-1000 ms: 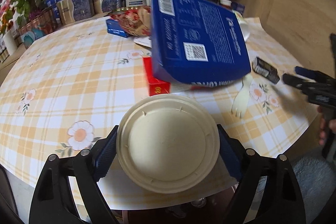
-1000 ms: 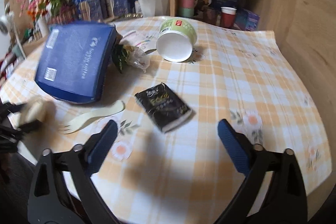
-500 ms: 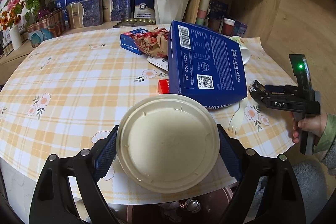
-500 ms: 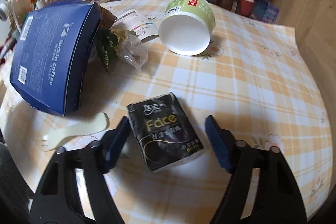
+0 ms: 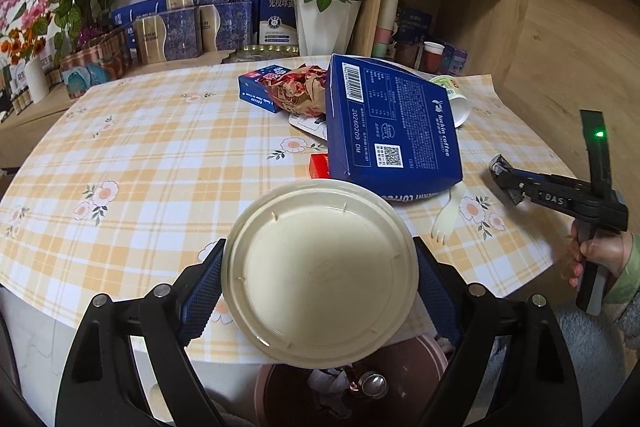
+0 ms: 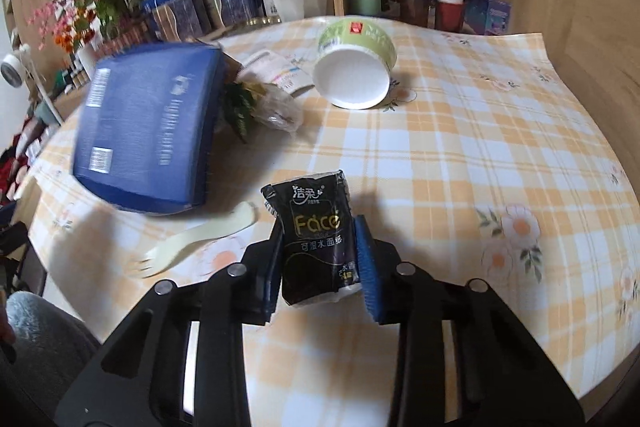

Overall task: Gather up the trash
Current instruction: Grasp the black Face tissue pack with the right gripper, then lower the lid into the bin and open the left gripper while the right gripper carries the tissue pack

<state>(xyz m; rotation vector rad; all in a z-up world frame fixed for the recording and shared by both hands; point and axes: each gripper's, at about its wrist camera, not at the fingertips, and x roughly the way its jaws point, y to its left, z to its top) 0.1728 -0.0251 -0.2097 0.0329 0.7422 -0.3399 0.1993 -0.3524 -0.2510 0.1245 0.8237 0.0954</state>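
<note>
My right hand-held gripper (image 6: 318, 261) is closing on the tissue pack (image 6: 316, 239), its long axis toward 12 o'clock; my left hand-held gripper (image 5: 318, 279) pinches the lid (image 5: 320, 273) above the bin (image 5: 420, 367).

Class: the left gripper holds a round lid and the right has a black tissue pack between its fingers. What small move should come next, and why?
Probably finish closing the right gripper on the tissue pack; its fingers are closing around it, and it still sits on the table.
</note>
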